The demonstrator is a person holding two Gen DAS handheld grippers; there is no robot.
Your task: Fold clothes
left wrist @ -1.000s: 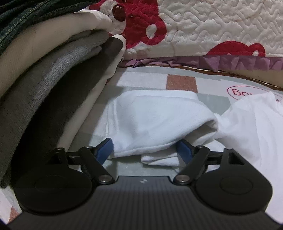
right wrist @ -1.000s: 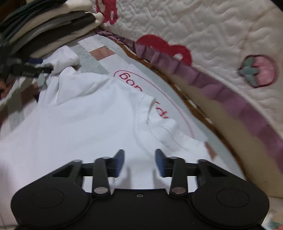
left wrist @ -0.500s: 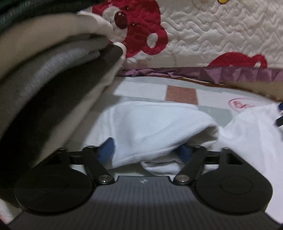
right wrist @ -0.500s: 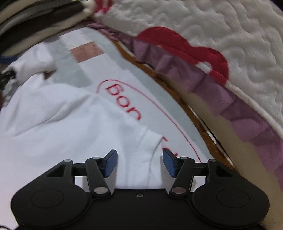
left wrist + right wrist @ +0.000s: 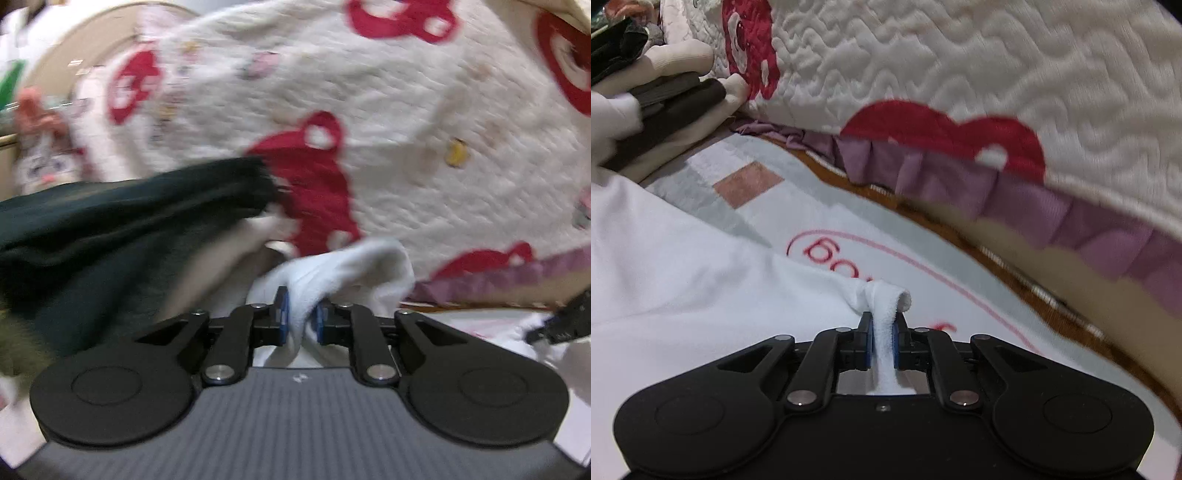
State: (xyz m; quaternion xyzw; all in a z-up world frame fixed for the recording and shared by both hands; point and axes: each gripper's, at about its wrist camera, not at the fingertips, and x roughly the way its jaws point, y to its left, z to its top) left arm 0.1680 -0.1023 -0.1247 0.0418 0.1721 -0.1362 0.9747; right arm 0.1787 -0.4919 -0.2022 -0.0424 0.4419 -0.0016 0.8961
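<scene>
left wrist: folded pile [image 5: 110, 229] beside pinched white shirt [image 5: 354, 266]; quilt [image 5: 406, 110] behind.

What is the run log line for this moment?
left gripper: shut on white shirt | right gripper: shut on white shirt | stage: both grasped, unfolded

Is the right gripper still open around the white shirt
No, the right gripper is shut, its blue pads pinching a fold of the white shirt.
</scene>
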